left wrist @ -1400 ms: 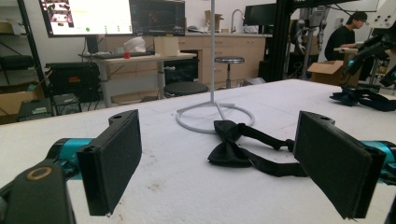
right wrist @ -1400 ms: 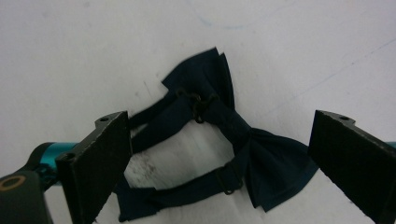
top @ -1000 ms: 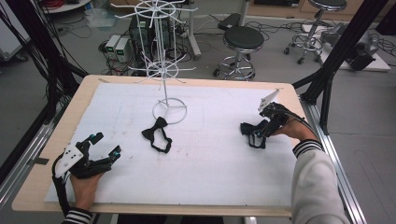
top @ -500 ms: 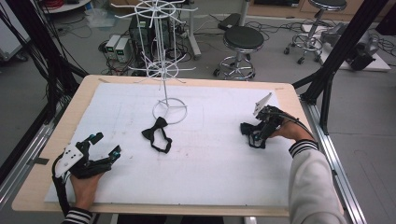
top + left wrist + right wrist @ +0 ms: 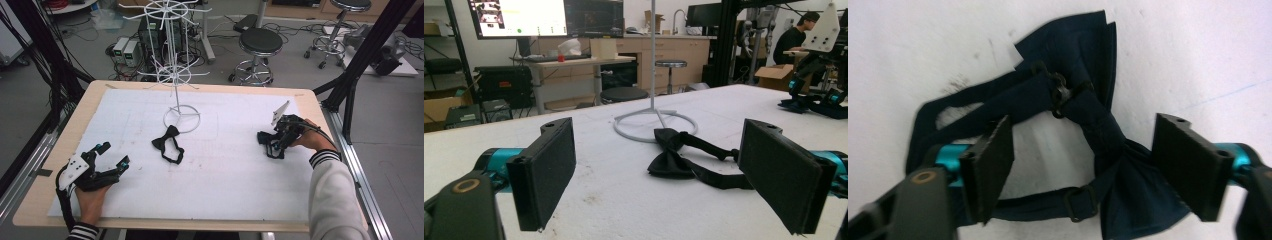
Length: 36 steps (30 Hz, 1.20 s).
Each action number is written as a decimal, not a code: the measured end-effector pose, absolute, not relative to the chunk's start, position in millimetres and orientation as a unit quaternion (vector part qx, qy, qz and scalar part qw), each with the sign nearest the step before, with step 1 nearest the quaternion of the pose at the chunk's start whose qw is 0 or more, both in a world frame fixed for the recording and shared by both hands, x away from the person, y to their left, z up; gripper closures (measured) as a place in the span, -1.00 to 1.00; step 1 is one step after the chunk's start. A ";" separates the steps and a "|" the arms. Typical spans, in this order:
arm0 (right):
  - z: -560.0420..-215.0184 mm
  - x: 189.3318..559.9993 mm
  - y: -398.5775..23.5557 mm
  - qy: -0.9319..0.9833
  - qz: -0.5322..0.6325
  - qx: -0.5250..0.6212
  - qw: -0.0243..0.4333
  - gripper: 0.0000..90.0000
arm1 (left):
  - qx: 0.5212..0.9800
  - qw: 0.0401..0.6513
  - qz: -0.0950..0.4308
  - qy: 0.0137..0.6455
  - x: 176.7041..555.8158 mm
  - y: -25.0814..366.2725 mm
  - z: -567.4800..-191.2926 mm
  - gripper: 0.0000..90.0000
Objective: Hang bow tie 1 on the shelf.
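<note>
Right gripper point(image 5: 270, 145) jaws closing around, seemingly not yet clamping, a navy bow tie point(image 5: 1083, 120), left gripper point(image 5: 111, 156) agape, white table sheet point(image 5: 230, 185) (cluttered lab beyond).

Black bow tie point(image 5: 168, 145), white stand point(image 5: 176, 75)

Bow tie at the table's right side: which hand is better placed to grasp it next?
Right. The right gripper has its jaws astride the bow tie; they have just been closing, not yet pinching it. The left gripper rests open, far away.
</note>
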State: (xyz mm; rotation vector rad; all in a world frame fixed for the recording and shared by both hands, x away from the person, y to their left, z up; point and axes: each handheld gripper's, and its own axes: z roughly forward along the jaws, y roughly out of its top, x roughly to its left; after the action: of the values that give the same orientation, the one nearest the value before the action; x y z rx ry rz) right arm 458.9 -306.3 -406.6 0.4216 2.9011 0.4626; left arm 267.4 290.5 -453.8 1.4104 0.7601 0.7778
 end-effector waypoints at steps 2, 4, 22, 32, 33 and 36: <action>-406.8 459.3 -303.4 0.976 0.142 0.137 0.096 -0.22 | 0.616 0.629 0.339 0.332 267.3 290.5 -453.7 -0.65; -407.2 459.7 -302.6 0.976 0.141 0.133 0.096 -0.17 | 0.616 0.629 0.340 0.332 267.4 290.4 -453.8 -0.65; -407.1 458.4 -294.7 0.982 0.104 0.111 0.113 0.69 | 0.616 0.629 0.338 0.333 267.3 290.8 -453.8 -0.64; -404.8 457.5 -292.6 0.981 0.104 0.116 0.113 0.69 | 0.616 0.629 0.338 0.333 267.3 290.8 -453.8 -0.64; -402.6 457.3 -292.2 0.980 0.112 0.118 0.114 0.69 | 0.616 0.629 0.338 0.333 267.4 290.7 -453.8 -0.64; -397.4 455.5 -290.8 0.976 0.126 0.132 0.116 0.69 | 0.616 0.629 0.338 0.333 267.4 290.9 -453.8 -0.64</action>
State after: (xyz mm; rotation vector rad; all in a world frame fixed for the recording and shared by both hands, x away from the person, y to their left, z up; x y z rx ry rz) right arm 455.5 -290.8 -397.4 0.3852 2.8587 0.3699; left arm 267.4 290.9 -453.8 1.4111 0.7625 0.7748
